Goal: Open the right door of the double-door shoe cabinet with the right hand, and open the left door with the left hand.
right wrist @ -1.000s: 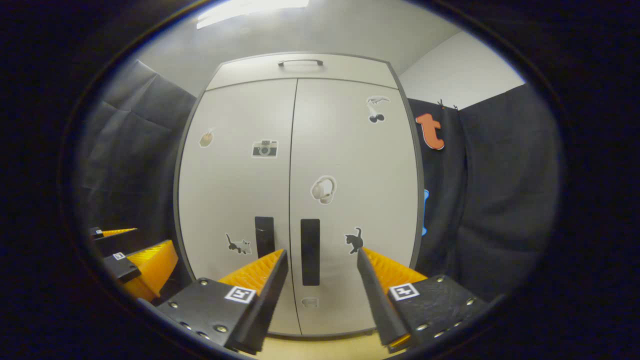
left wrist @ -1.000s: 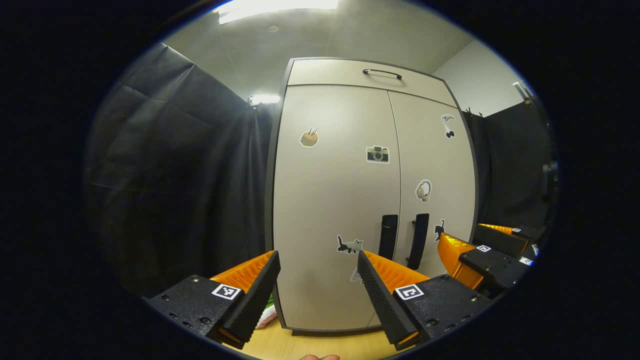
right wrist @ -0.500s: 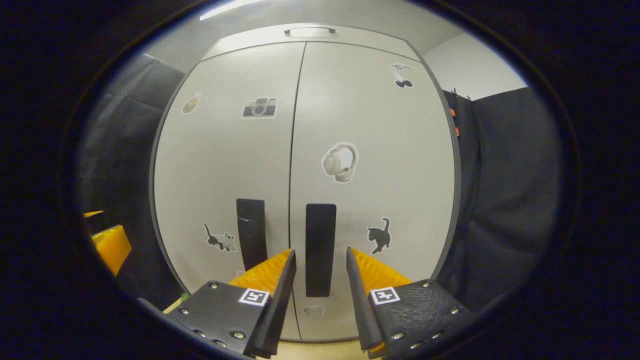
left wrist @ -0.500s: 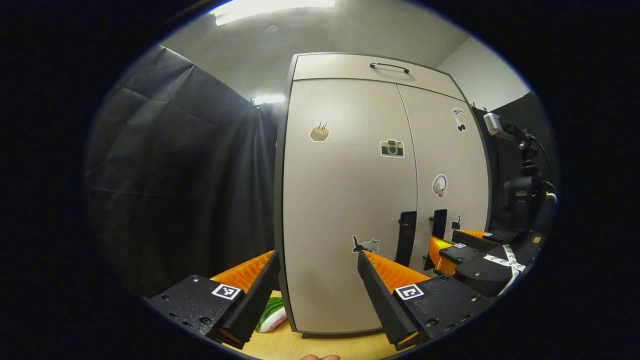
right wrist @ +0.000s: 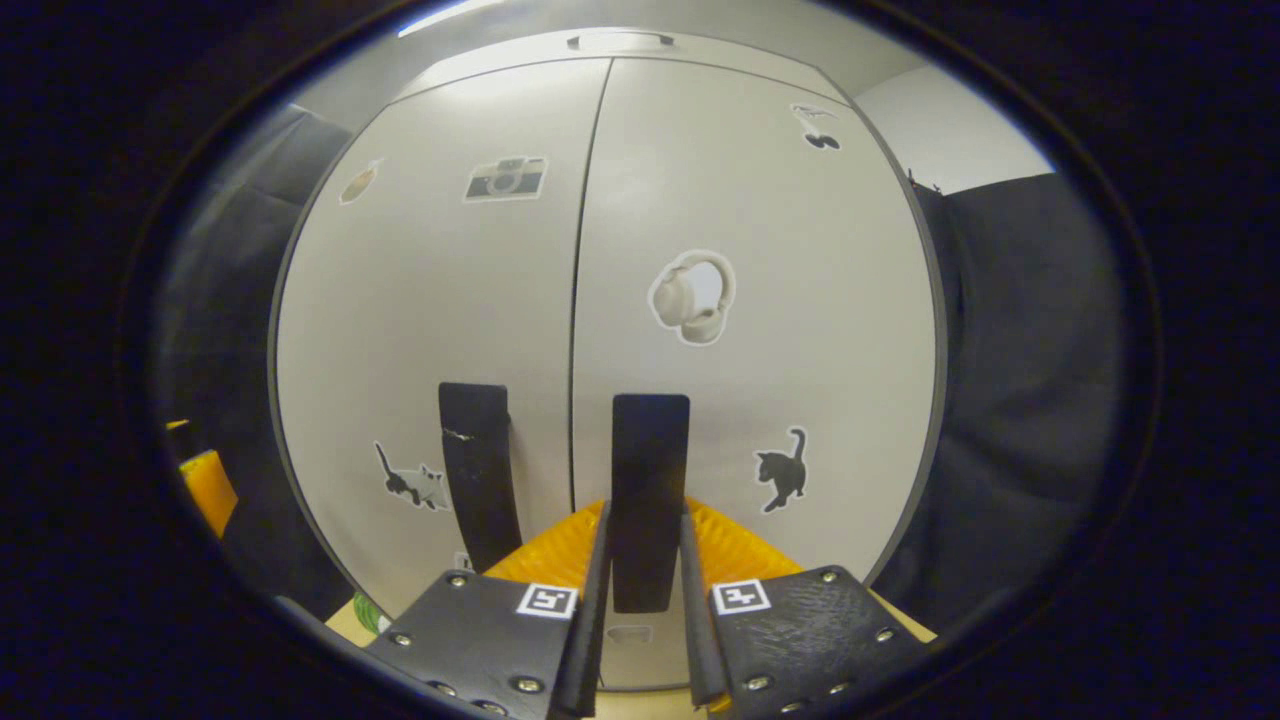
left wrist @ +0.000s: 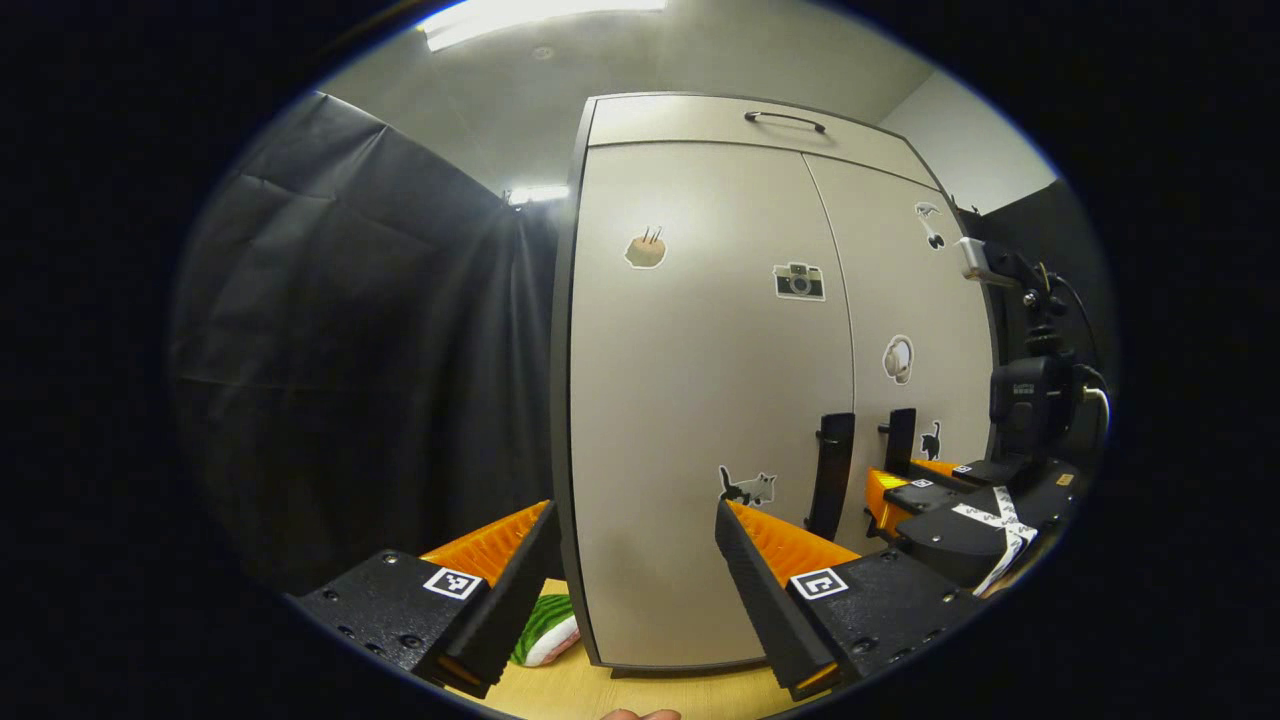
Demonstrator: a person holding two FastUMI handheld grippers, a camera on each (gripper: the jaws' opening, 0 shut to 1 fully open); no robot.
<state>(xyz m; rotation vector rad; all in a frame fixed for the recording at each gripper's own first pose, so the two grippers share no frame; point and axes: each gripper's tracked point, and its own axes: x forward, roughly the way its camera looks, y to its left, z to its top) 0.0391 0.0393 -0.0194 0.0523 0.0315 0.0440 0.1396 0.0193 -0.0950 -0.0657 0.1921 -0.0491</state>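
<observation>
Shoe cabinet (right wrist: 700,180) doors both shut; right gripper (right wrist: 642,600) clamped on the right door's handle (right wrist: 650,480).

Both fingers press the black handle's sides low down; I judge the pull should follow the door's arc outward, wrist turning with the hinge so the grip does not slip. Left gripper (left wrist: 635,560), jaws wide apart and empty, hangs before the left door (left wrist: 700,400), to the left of its handle (left wrist: 832,470). Dark cloth beside the cabinet's right edge may crowd the swing.

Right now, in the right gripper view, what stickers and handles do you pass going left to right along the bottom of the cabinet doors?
Grey cat sticker → left door handle → right door handle → black cat sticker.
</observation>
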